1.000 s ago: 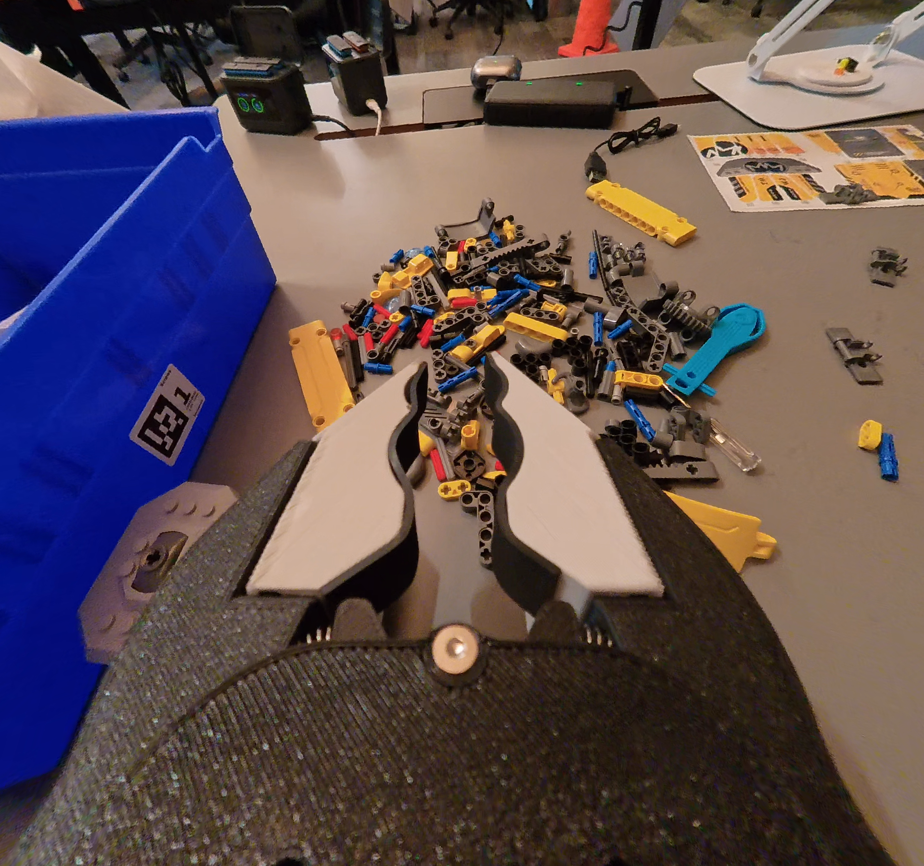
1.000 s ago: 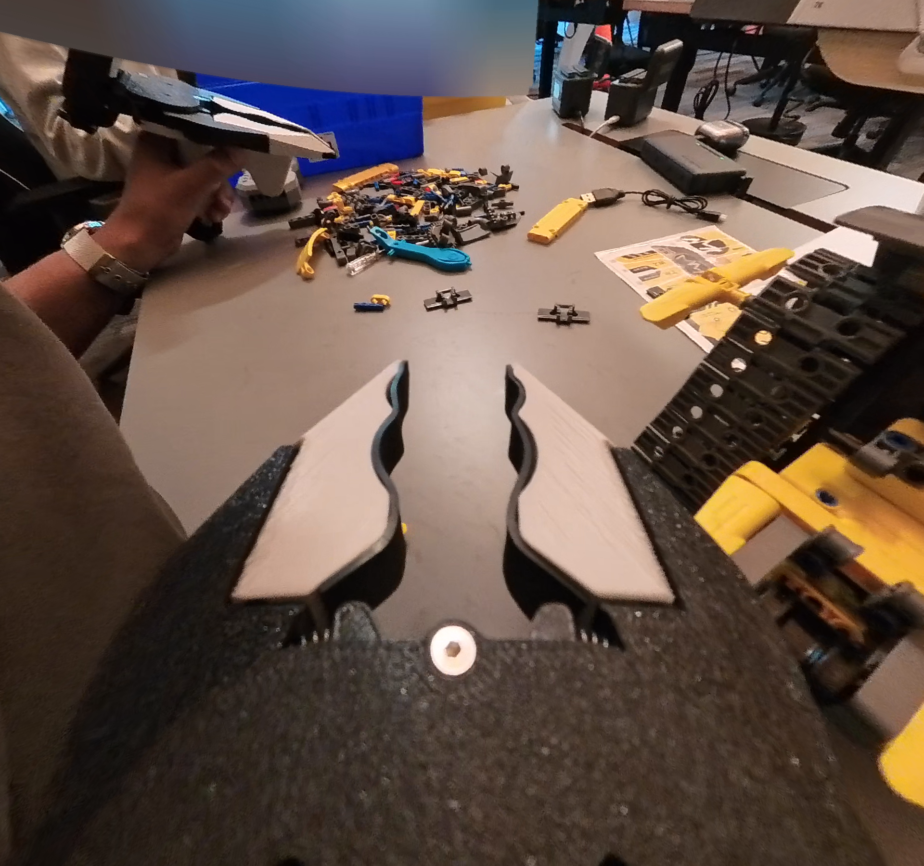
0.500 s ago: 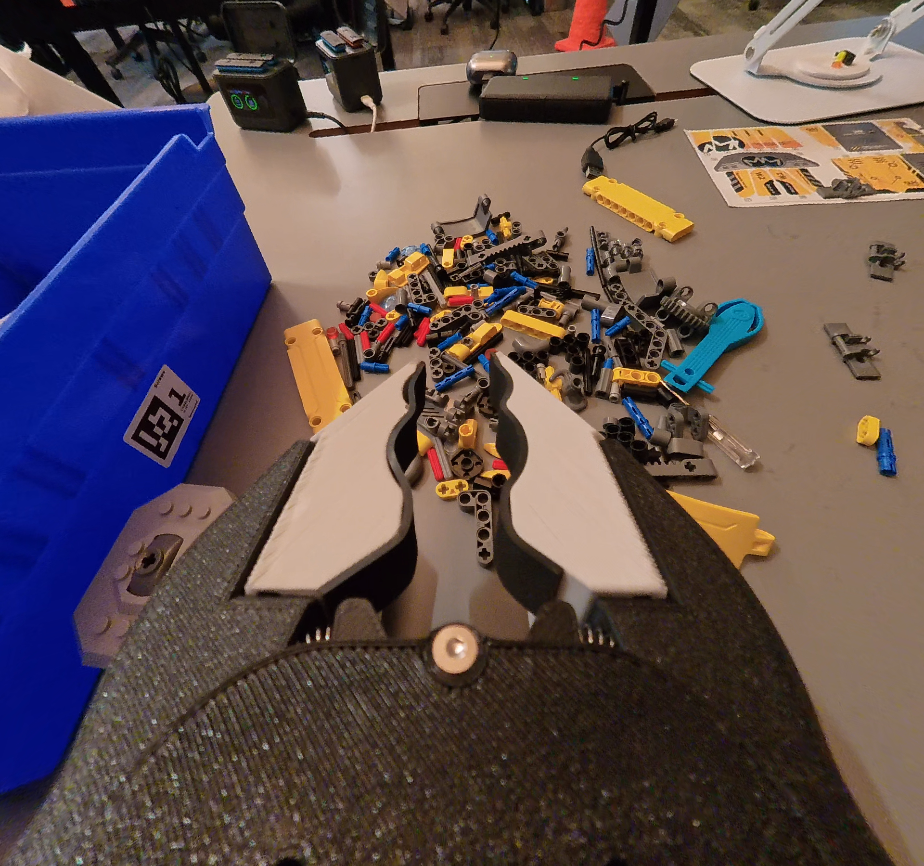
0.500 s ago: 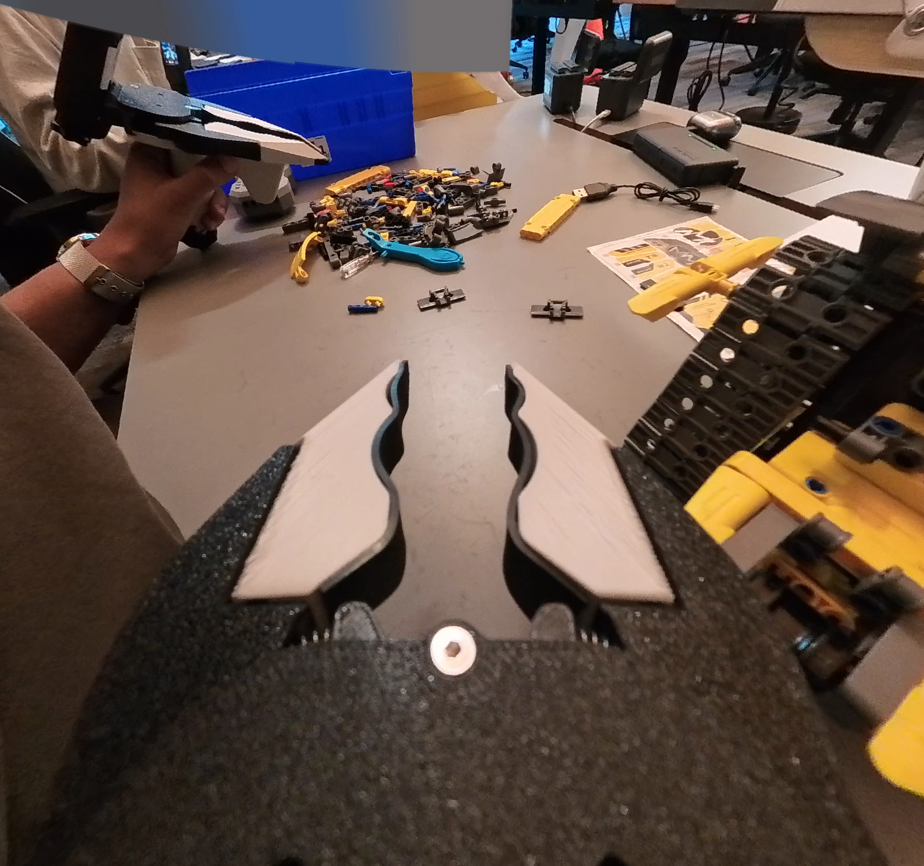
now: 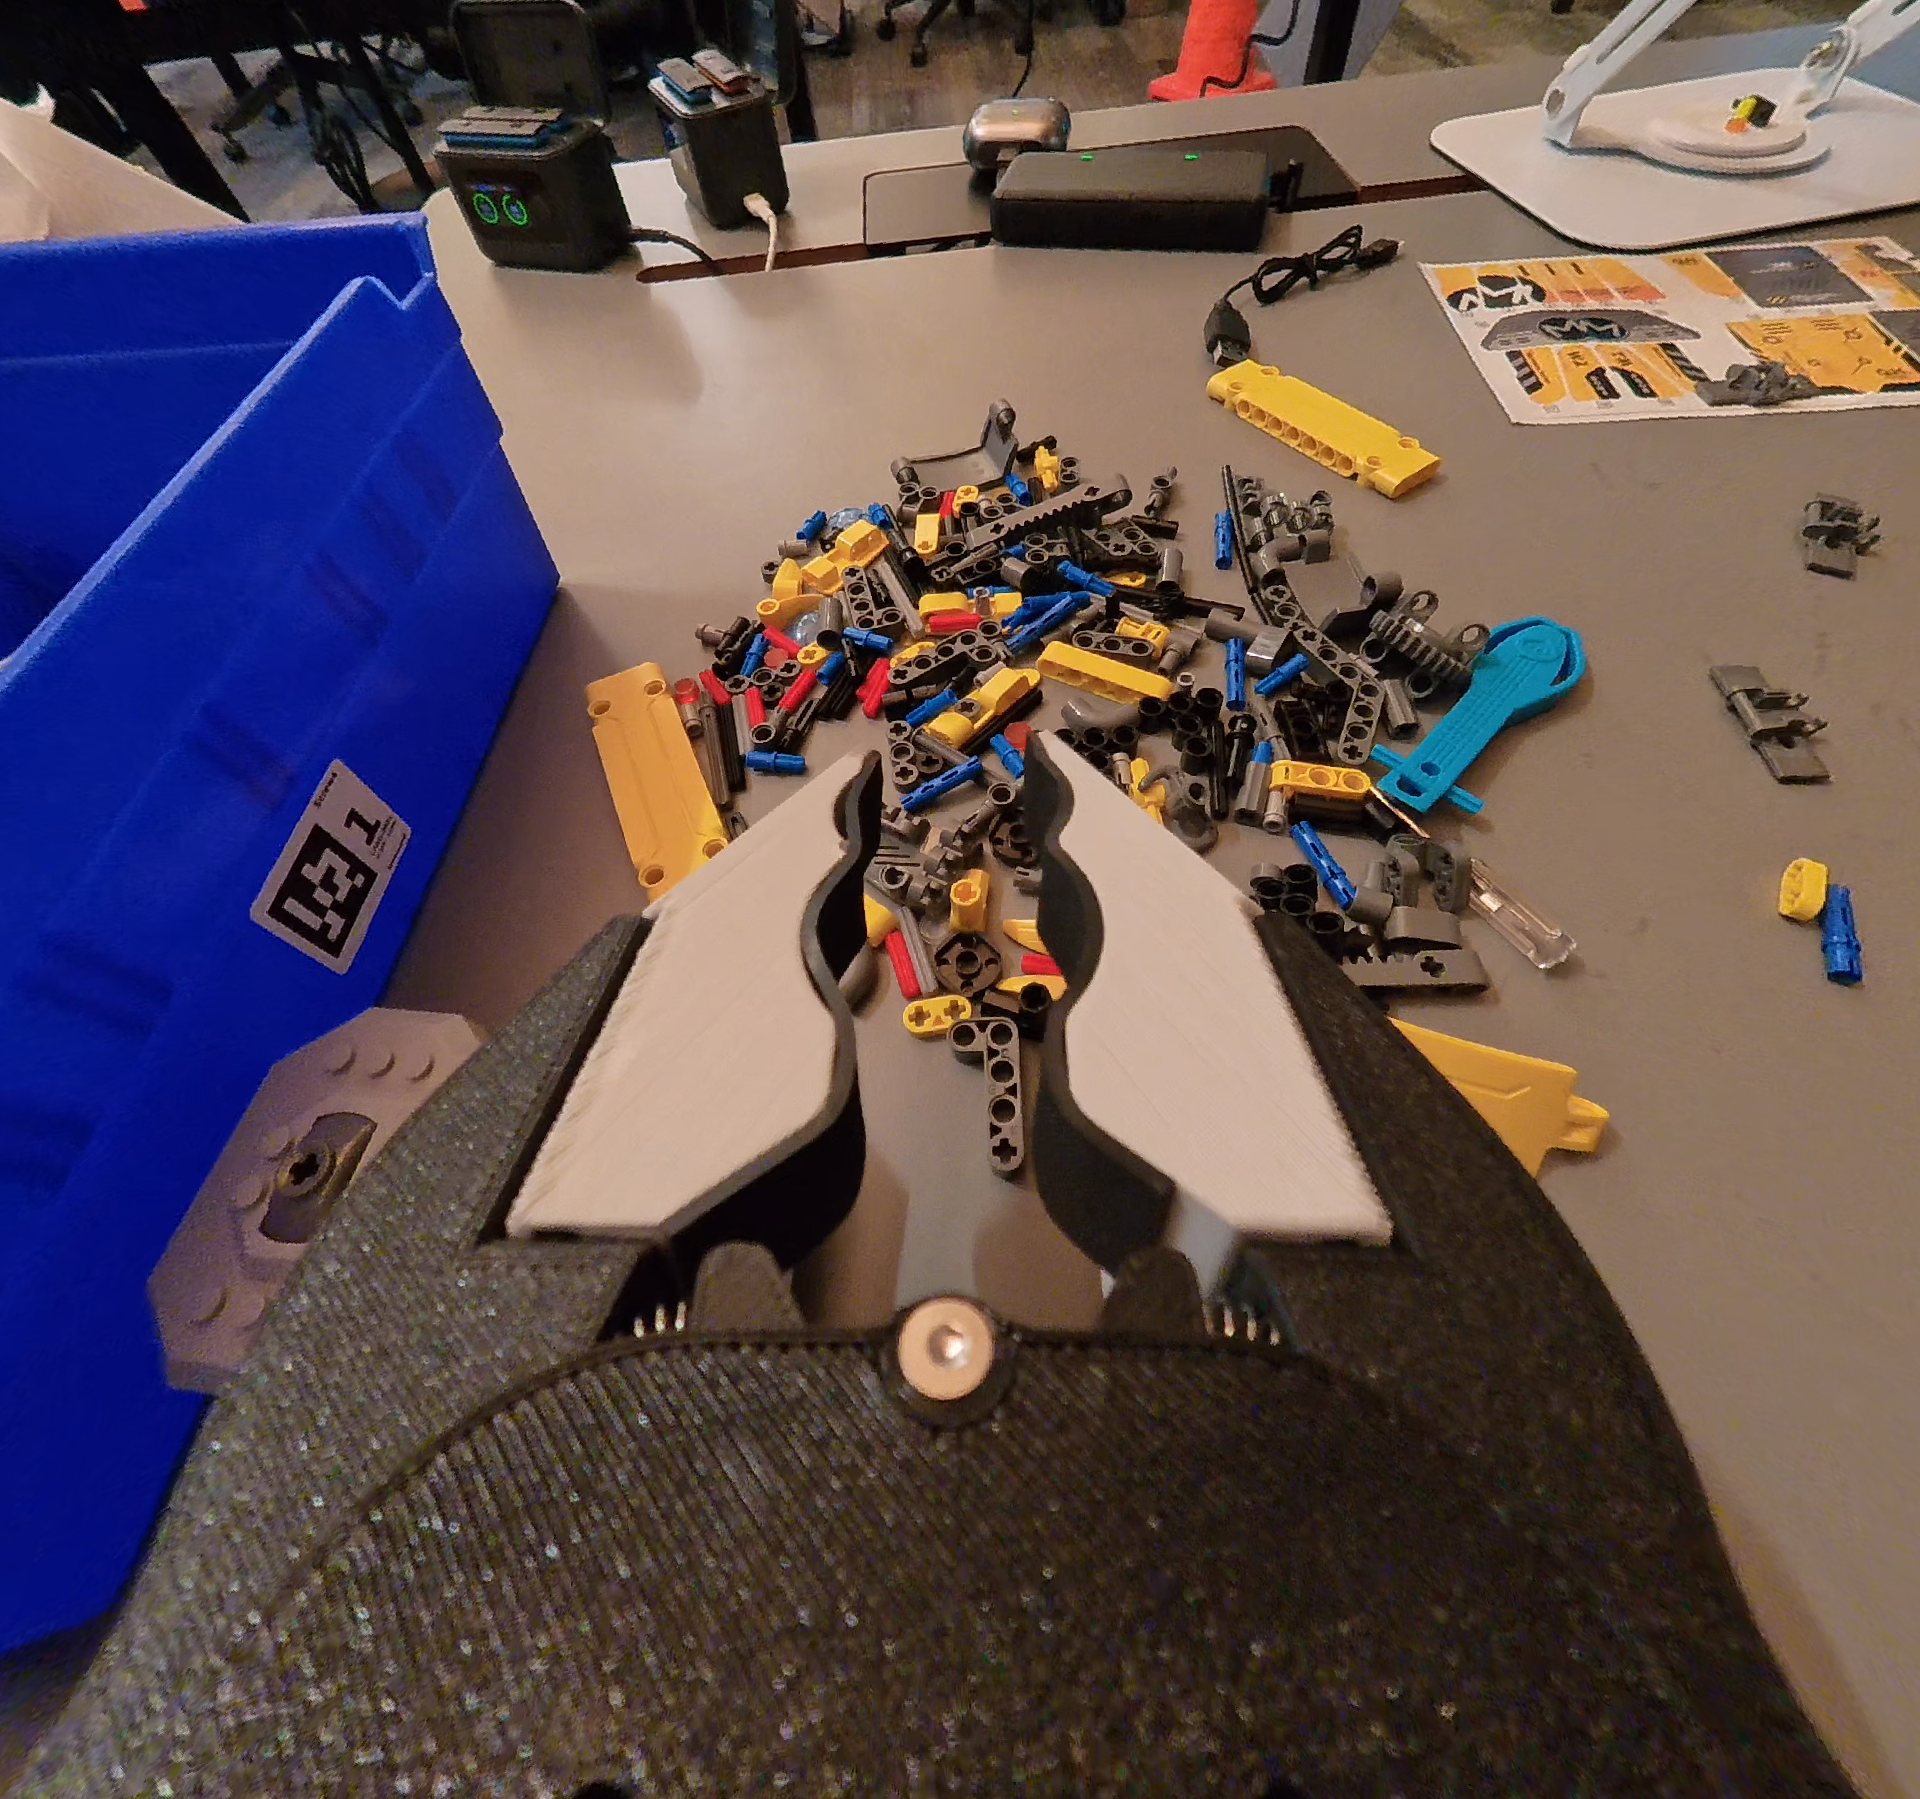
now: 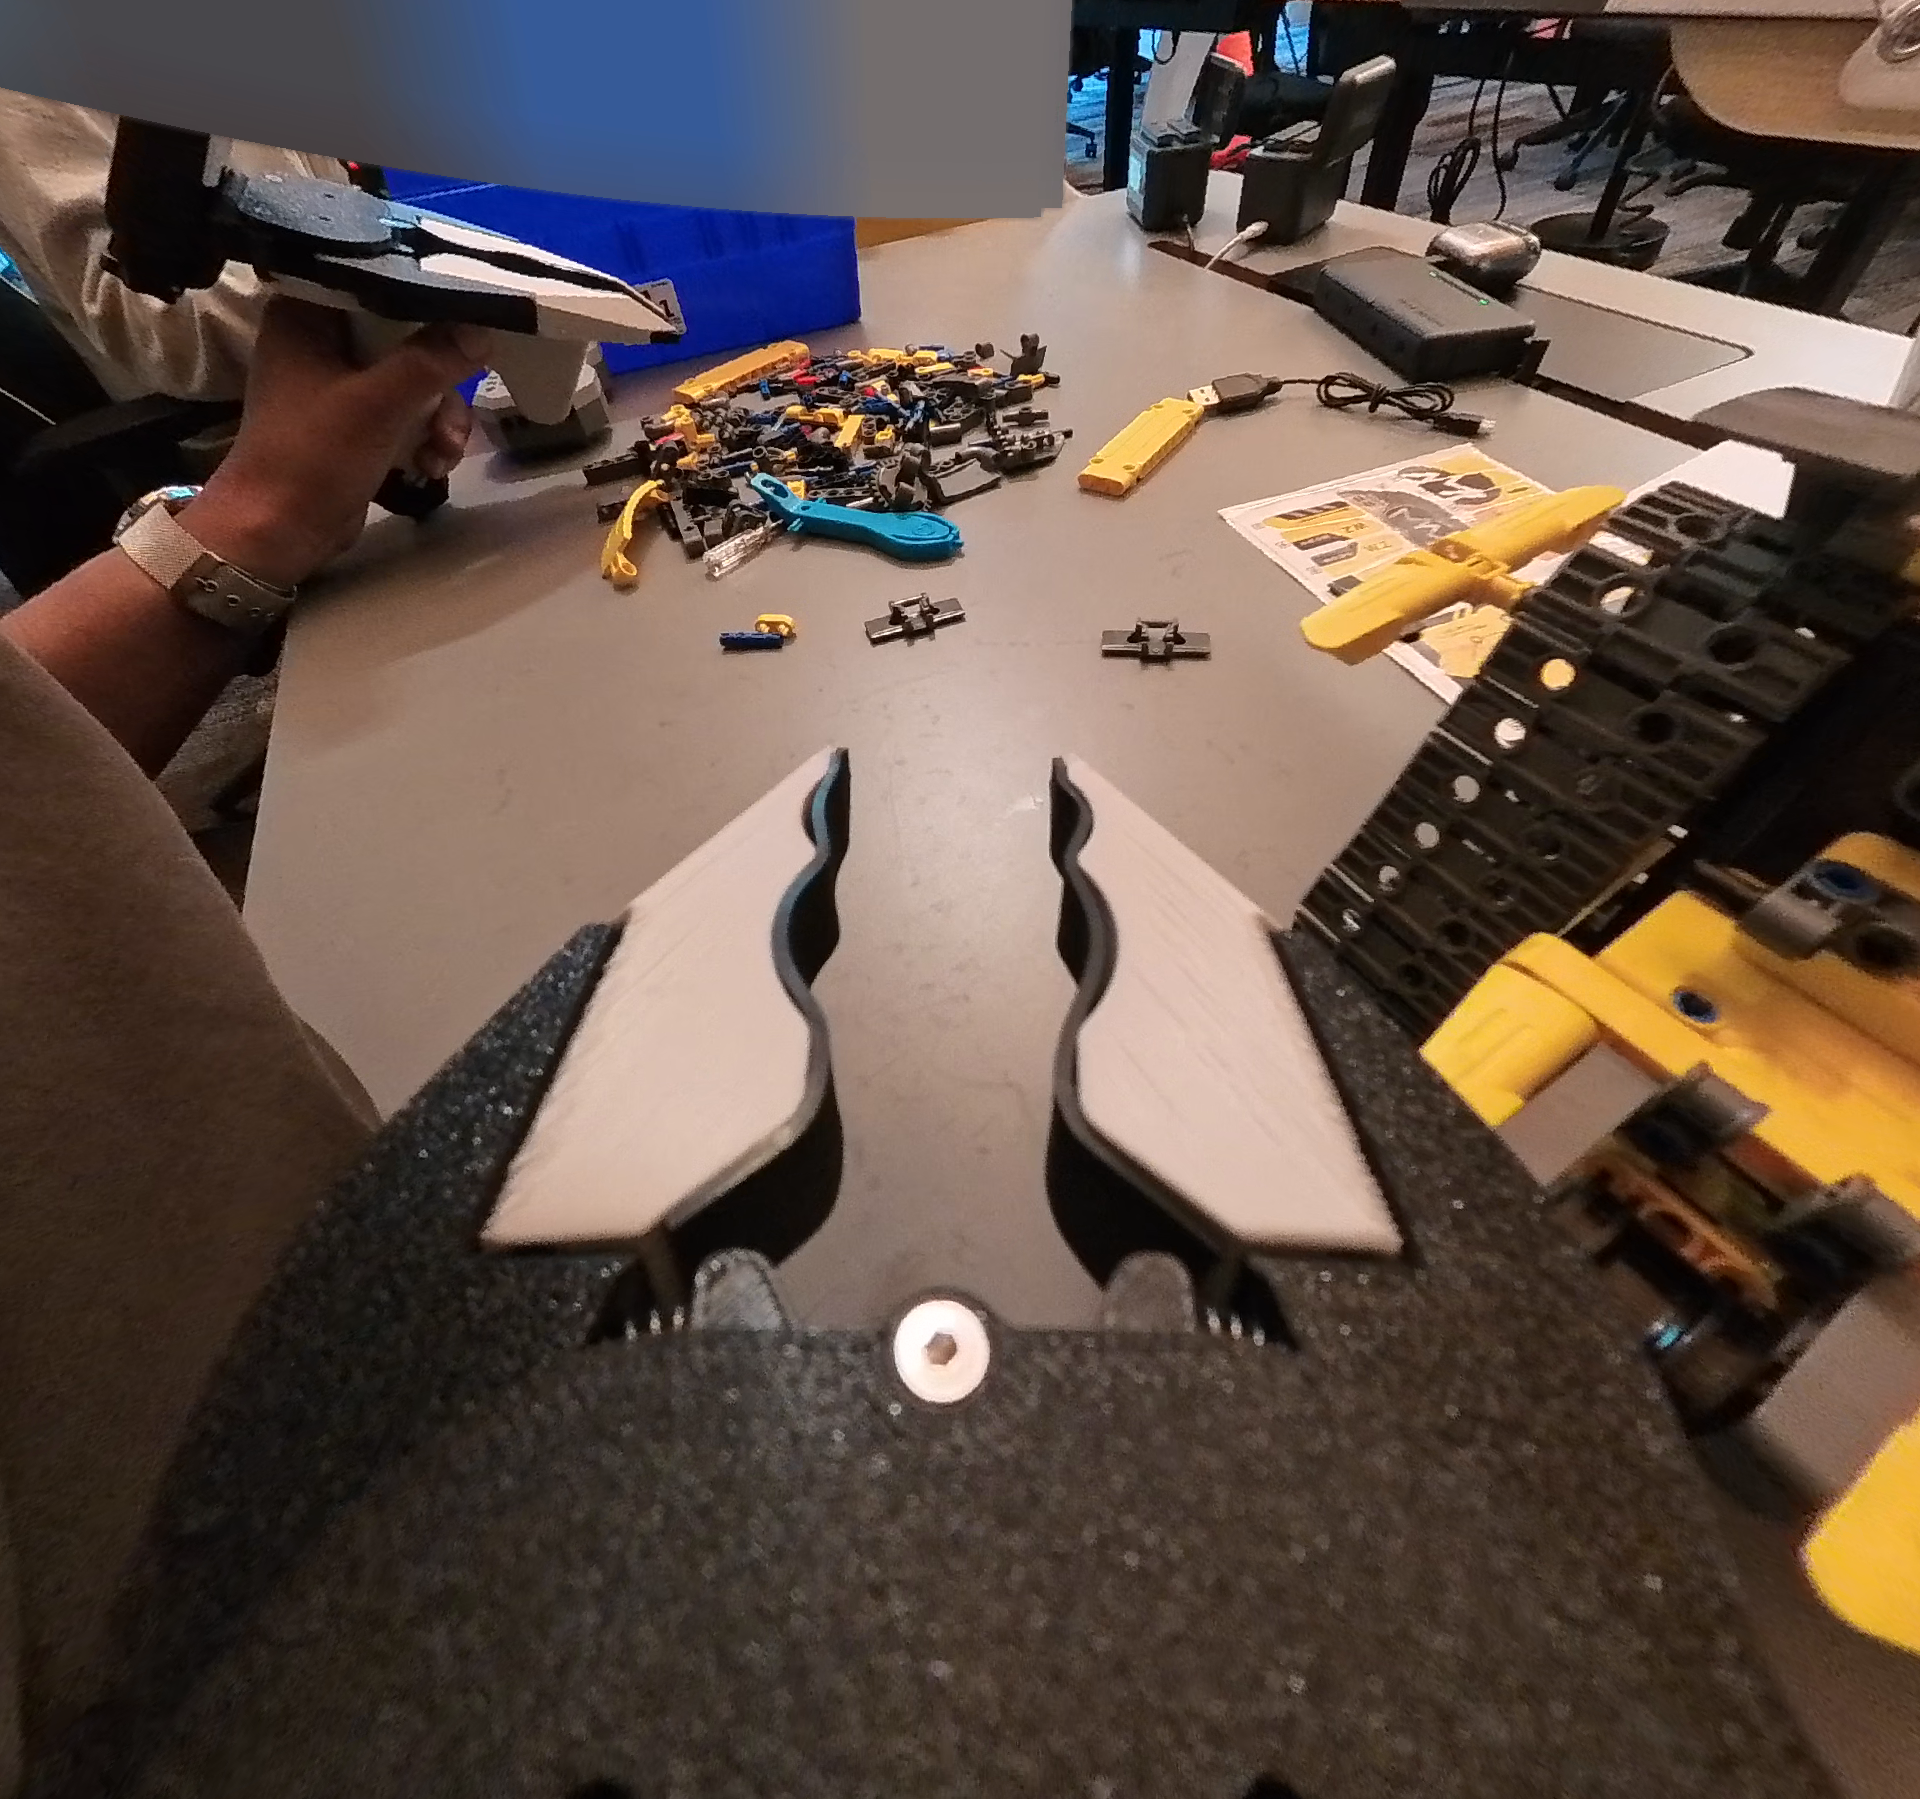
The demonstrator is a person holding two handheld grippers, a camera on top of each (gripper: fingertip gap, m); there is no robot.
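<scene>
A heap of small black, yellow, blue and red building pieces (image 5: 1039, 669) lies on the grey table (image 5: 727, 399). My left gripper (image 5: 951, 762) is open and empty and hovers over the near side of the heap. A black angled beam (image 5: 997, 1074) shows between its fingers. The right wrist view shows it from the side (image 6: 665, 326), held in a hand above the heap (image 6: 831, 440). My right gripper (image 6: 948, 773) is open and empty over bare table. A yellow and black tracked model (image 6: 1610, 762) is close on its right.
A blue bin (image 5: 208, 658) and a grey block (image 5: 301, 1157) stand left of the heap. A teal tool (image 5: 1475, 710), yellow panels (image 5: 1320, 430), a printed sheet (image 5: 1683, 336), two track links (image 6: 914, 619) and a USB cable (image 5: 1288, 279) lie around it. Chargers (image 5: 530, 180) stand at the far edge. The grippers' ends are close to 35 centimetres from one another.
My left gripper has dipped slightly toward the heap. My right gripper has barely shifted. Both stay open and empty.
</scene>
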